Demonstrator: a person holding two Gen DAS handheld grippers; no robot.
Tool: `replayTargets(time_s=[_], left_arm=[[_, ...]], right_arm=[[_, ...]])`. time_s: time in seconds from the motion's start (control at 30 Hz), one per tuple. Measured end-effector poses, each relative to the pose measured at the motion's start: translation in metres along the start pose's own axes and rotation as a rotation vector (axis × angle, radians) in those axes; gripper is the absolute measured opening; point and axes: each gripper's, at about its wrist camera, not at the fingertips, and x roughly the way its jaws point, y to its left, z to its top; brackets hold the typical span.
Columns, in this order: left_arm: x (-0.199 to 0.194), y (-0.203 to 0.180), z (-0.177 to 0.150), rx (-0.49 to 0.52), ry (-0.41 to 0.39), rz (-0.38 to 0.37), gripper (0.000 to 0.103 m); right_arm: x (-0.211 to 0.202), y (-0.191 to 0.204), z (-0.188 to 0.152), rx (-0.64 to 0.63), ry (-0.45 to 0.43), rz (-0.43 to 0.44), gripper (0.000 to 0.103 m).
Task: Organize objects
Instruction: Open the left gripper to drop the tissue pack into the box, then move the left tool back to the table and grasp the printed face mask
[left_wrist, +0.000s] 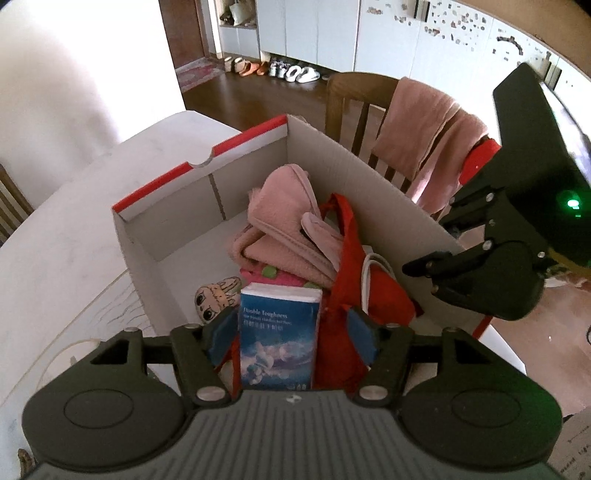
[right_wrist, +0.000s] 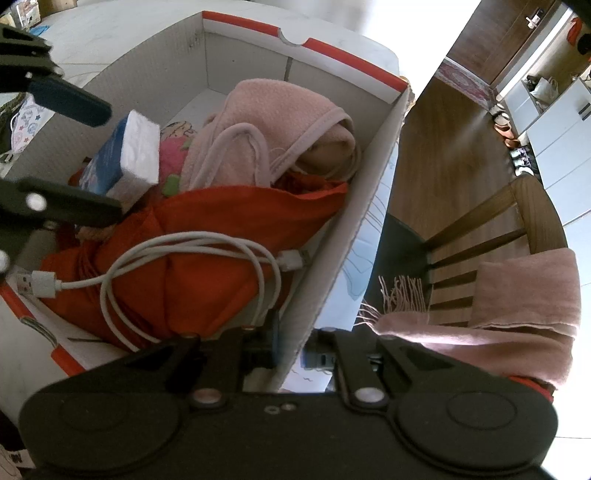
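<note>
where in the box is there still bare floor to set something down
Bare floor lies in the box at its far end, between the notched red-edged wall and the pink cloth. The near end is crowded: tissue pack, red bag, cable.

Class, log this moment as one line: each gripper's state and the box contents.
left gripper: open astride blue tissue pack | right gripper: shut on cardboard box wall | inside: red cloth bag, white cable

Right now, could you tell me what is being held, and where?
Right gripper clamps the box by its side wall; left fingers stand apart around the tissue pack.
</note>
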Motion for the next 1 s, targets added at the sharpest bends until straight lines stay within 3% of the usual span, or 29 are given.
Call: replayTargets(time_s=[0.6,1.0], left_arm=[[-0.071,0.042,-0.032,-0.141,-0.116,0.055,0.065],[-0.091,0.097,-0.083,-0.315,-0.101,0.163,0.070]], right_arm=[[0.001,0.000,-0.001,0.002,0.003,0.002,0.009],[0.004,-0.001,-0.003,0.003,0.006,0.003,0.009]])
